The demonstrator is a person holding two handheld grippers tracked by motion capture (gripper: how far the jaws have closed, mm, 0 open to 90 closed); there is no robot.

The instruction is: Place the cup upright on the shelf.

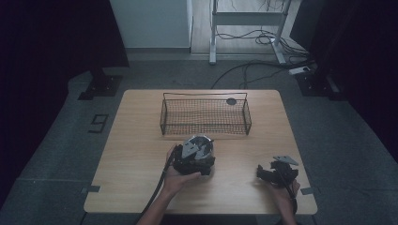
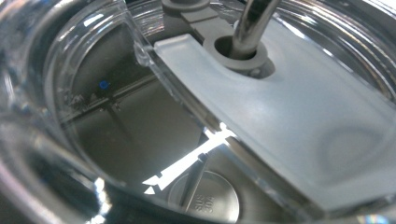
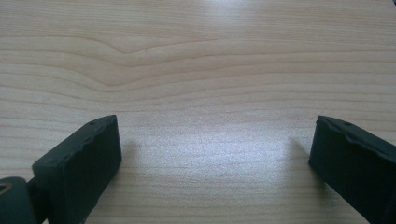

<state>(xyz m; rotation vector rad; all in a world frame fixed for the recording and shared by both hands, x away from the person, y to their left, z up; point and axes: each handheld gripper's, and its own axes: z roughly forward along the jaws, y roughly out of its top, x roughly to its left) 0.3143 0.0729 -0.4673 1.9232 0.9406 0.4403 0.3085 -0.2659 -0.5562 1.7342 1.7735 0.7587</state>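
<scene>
A steel tumbler (image 1: 205, 140) with a clear lid stands at the table's middle, just in front of the wire basket (image 1: 162, 119). My left gripper (image 1: 196, 152) is pressed down right over its top. Its own view is very close on the clear lid (image 2: 93, 60), with a frosted slider (image 2: 280, 126), a metal straw (image 2: 252, 23) through the slider's hole and the steel bottom (image 2: 210, 200) below; the jaws are hidden. My right gripper (image 1: 261, 172) lies low at the table's front right, its jaws open (image 3: 212, 154) over bare wood.
The wooden table (image 1: 141, 140) holds the black wire basket at its far middle, with a small dark round thing (image 1: 231, 101) at the basket's far right. Cables (image 1: 263, 40) and desk legs are on the floor beyond the table.
</scene>
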